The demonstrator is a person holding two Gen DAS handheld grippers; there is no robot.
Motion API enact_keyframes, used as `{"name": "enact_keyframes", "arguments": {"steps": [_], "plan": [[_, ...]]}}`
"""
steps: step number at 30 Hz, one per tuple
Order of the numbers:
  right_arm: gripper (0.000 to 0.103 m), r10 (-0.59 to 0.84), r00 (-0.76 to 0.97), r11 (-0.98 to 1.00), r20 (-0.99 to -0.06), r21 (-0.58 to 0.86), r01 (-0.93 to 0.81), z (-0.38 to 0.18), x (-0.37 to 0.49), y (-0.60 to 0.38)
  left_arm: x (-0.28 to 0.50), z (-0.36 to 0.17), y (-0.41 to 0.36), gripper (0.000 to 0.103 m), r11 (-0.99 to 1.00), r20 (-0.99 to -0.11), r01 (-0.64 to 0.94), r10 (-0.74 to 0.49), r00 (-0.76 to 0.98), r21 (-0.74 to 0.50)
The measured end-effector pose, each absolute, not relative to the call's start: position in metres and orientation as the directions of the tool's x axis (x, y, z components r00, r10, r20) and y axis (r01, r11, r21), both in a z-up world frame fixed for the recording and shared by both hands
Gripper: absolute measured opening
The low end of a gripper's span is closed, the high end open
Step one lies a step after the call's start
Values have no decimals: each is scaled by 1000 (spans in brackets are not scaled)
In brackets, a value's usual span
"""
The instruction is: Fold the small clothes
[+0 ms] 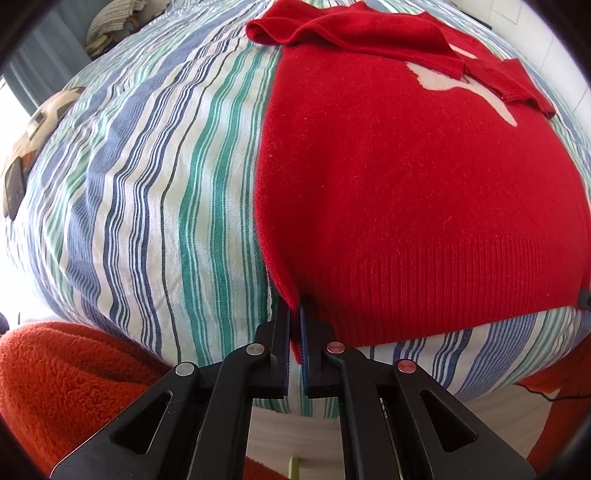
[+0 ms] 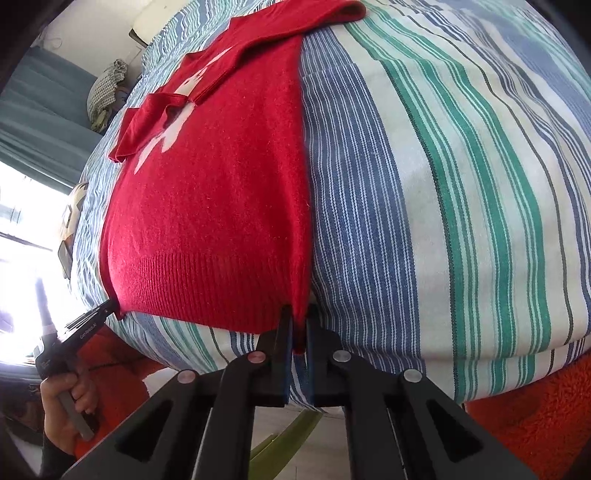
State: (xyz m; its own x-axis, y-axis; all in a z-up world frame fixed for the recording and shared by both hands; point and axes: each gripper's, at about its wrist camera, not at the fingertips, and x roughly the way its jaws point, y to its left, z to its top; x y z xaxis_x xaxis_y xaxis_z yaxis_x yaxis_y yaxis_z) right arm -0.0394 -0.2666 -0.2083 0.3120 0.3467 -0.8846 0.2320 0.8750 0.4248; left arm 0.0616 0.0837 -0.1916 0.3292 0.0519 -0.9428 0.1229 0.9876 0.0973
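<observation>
A small red knit sweater (image 1: 406,177) with a white motif lies flat on the striped bed cover (image 1: 147,192), both sleeves folded over its chest. My left gripper (image 1: 296,314) is shut on the sweater's near left hem corner. In the right wrist view my right gripper (image 2: 299,321) is shut on the near right hem corner of the sweater (image 2: 207,206). The left gripper (image 2: 110,306) also shows there, pinching the opposite corner, held by a hand.
The striped cover (image 2: 461,184) spreads wide on both sides of the sweater. An orange fleece (image 1: 74,387) sits at the near edge. A patterned pillow (image 1: 33,136) lies far left, and a bundle of cloth (image 1: 114,22) sits at the back.
</observation>
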Motion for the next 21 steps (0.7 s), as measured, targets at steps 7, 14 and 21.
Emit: {"name": "enact_keyframes", "arguments": {"steps": [7, 14, 21], "plan": [[12, 349, 316, 876, -883, 426, 225, -205, -40, -263, 56, -189, 79, 8, 985, -940, 130, 64, 335, 114], [18, 339, 310, 883, -888, 414, 221, -202, -42, -260, 53, -187, 82, 25, 986, -942, 121, 69, 329, 114], [23, 328, 302, 891, -895, 399, 215, -200, -43, -257, 50, -185, 83, 29, 987, -947, 123, 58, 317, 101]]}}
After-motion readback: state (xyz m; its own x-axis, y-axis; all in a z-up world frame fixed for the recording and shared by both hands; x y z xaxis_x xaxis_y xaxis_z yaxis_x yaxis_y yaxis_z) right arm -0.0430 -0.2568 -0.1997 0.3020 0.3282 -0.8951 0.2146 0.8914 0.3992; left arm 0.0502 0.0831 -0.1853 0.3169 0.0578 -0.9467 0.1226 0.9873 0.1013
